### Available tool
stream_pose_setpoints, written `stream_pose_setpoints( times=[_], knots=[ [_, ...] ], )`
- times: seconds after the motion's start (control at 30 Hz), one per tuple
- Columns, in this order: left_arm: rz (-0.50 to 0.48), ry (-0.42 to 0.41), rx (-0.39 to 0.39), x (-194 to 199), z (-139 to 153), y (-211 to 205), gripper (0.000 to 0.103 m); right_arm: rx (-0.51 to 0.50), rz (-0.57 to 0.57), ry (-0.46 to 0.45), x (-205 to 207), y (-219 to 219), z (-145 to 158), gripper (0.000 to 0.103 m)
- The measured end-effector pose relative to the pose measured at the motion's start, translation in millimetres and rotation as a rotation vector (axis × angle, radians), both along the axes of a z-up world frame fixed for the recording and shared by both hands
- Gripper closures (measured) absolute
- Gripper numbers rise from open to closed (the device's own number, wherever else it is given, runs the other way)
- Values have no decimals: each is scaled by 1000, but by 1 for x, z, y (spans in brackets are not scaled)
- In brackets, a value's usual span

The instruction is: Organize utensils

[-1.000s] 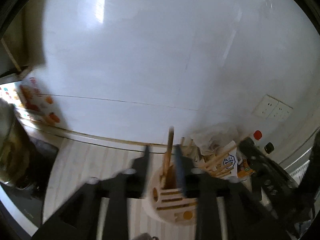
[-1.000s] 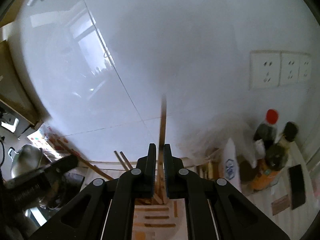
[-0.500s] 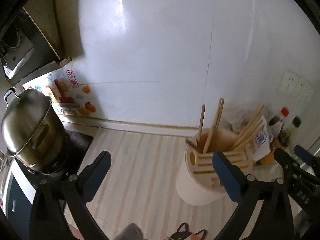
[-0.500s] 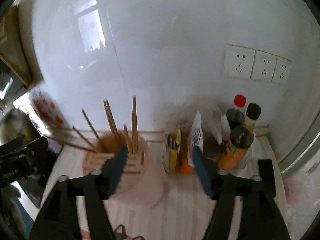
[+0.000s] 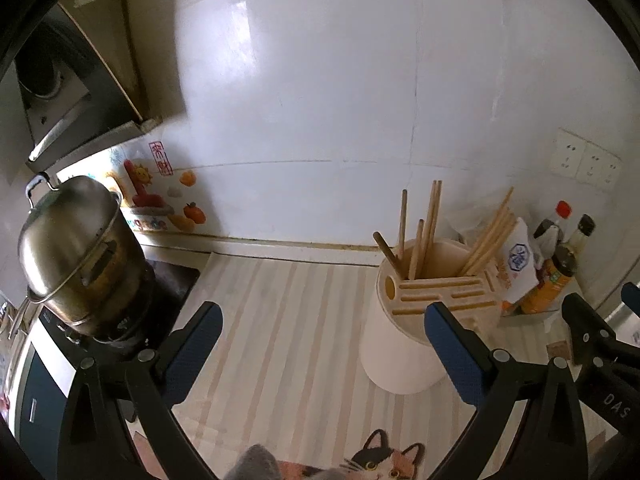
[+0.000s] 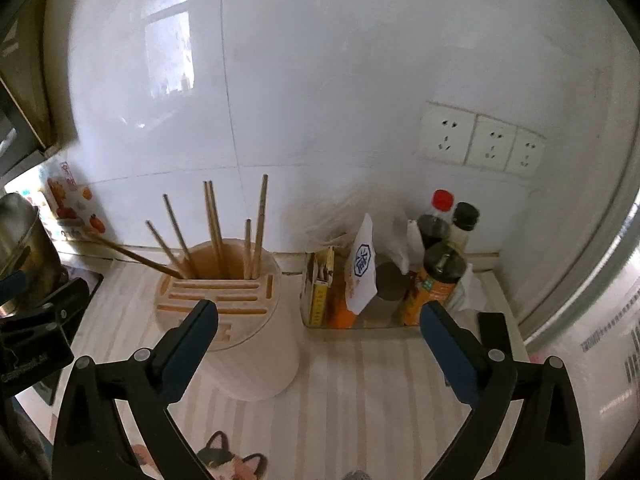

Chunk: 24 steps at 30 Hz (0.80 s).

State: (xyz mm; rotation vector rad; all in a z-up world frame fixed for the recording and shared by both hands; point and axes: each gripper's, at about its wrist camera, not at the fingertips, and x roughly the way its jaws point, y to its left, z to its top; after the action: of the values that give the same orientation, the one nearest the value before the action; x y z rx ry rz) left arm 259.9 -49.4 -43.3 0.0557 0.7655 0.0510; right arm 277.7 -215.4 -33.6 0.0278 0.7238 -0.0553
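Note:
A cream cylindrical utensil holder [image 5: 400, 344] [image 6: 256, 344] with a slotted wooden top stands on the striped counter. Several wooden chopsticks [image 5: 430, 228] [image 6: 214, 224] stand upright or leaning in its back compartment. My left gripper [image 5: 320, 332] is open and empty, back from the holder, which sits by its right finger. My right gripper [image 6: 318, 330] is open and empty, with the holder behind its left finger. The left gripper also shows at the left edge of the right wrist view [image 6: 36, 320].
A steel pot [image 5: 72, 248] sits on a stove at the left. A tray of sauce bottles and packets [image 6: 400, 280] stands right of the holder. A cat-print mat [image 5: 380, 460] lies at the counter's front. Wall sockets [image 6: 480, 144] are above.
Both grippers were shut on chopsticks over the holder one second ago. They have let go, opened wide and drawn back; the chopsticks now stand in the holder.

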Motion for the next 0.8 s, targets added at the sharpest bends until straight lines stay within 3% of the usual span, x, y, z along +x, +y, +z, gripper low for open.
stream_pose_setpoints(
  times=[0.47, 0.8],
  knots=[
    [-106, -93, -23, -123, 67, 33, 0, -17, -98, -129, -148, 26, 77, 0],
    [-147, -124, -28, -181, 84, 36, 0, -13, -131, -172, -225, 29, 101, 0]
  ],
)
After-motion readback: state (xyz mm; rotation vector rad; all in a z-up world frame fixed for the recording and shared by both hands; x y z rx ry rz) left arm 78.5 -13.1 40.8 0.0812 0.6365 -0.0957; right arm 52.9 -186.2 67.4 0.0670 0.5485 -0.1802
